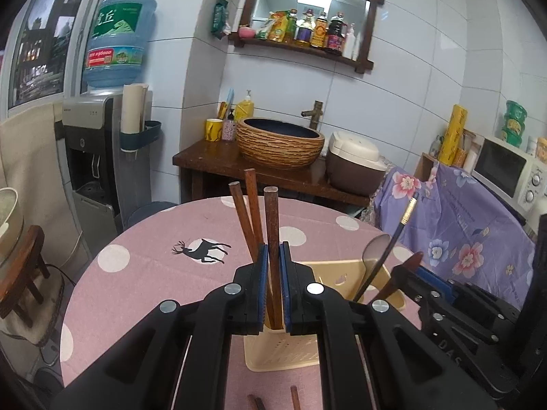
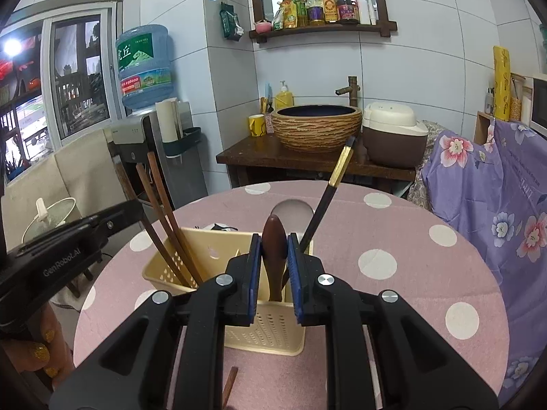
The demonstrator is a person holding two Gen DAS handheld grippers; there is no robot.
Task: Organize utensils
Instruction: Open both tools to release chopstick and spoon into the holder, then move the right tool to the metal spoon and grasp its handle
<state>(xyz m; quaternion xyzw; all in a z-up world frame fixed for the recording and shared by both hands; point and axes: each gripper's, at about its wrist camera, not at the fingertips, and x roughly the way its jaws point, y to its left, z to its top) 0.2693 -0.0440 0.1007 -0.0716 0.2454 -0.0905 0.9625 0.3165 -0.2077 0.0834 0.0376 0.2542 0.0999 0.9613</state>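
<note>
1. We hold the left gripper (image 1: 273,273) over the cream utensil holder (image 1: 283,352), which stands on the round desk (image 1: 136,283) under a pink dotted cloth.
2. In the left wrist view our blue-padded fingers (image 1: 262,273) are nearly closed on one brown chopstick (image 1: 271,225), which stands almost upright with its lower end down inside the holder's near compartment.
3. Two more brown chopsticks (image 1: 248,212) lean leftward just behind that one, in the same end of the holder.
4. The right wrist view shows what the left one barely catches: the right gripper (image 2: 274,266) has its fingers (image 2: 254,266) pressed against both sides of a dark wooden spoon (image 2: 273,249), handle pointing down into the holder (image 2: 171,266).
5. From the left camera that spoon shows only as a brown tip beside the right gripper's black body (image 1: 444,294).
6. A black-handled ladle with a gold band (image 2: 328,201) leans rightward out of the holder; only the left view shows its metal bowl (image 1: 376,249) clearly.
7. Loose chopstick ends lie on the cloth near us: three in the left view (image 1: 273,401), one in the right view (image 2: 229,386).
8. The right view alone shows our left hand, with gold nails (image 2: 41,352), at the frame's lower left.
</note>
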